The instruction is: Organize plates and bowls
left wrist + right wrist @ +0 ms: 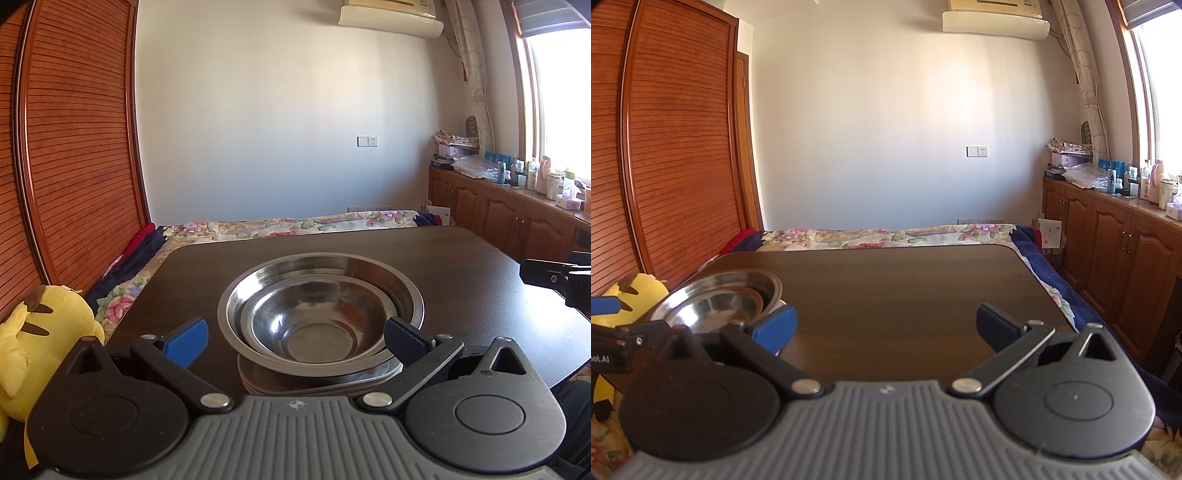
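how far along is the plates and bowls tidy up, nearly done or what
Done, by the look of it: the smaller steel bowl sits nested in the larger steel bowl, both on a stack of plates on the dark table. In hand: nothing; the left gripper and right gripper are both open and empty. Left: no loose dishes show on the table, so probably only backing away.

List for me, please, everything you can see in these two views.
bowls: two, steel, nested on the plates
plates: a few, pale, stacked under the bowls
table: one, dark wood, before the bed
plush toy: one, yellow, left of the table
bed: one, floral cover, behind the table
wardrobe: one, reddish wood, left wall
cabinets: one row, brown, under the window
left gripper: open, around the stack's near side
right gripper: open, over bare table
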`<state>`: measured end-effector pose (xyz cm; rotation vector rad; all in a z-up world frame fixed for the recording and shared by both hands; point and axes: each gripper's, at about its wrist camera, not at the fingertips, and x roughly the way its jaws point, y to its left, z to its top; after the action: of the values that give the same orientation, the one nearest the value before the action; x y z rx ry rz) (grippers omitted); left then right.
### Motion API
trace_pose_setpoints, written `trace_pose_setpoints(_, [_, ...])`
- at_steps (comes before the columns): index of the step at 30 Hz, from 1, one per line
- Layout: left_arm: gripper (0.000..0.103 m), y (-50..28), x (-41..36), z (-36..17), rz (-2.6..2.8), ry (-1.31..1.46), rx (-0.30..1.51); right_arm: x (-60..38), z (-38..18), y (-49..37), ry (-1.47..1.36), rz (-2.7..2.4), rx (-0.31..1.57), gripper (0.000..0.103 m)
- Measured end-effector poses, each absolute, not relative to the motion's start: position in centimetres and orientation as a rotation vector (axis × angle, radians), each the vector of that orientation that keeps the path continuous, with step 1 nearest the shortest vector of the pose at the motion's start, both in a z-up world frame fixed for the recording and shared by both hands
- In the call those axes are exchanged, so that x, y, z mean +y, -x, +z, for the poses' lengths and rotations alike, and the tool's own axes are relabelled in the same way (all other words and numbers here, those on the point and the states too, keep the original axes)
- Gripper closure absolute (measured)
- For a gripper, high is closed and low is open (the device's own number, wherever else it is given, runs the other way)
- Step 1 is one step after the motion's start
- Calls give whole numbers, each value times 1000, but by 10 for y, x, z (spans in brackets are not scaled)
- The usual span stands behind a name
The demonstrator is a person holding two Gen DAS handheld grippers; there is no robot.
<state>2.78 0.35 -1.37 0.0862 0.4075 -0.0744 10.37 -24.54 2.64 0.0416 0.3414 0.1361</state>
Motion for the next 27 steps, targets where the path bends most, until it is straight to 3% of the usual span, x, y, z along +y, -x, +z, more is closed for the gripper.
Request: trace_pose_setpoints(27, [0,-28,4,-11,-74,-91,405,-250,28,-103,-39,135,341,0])
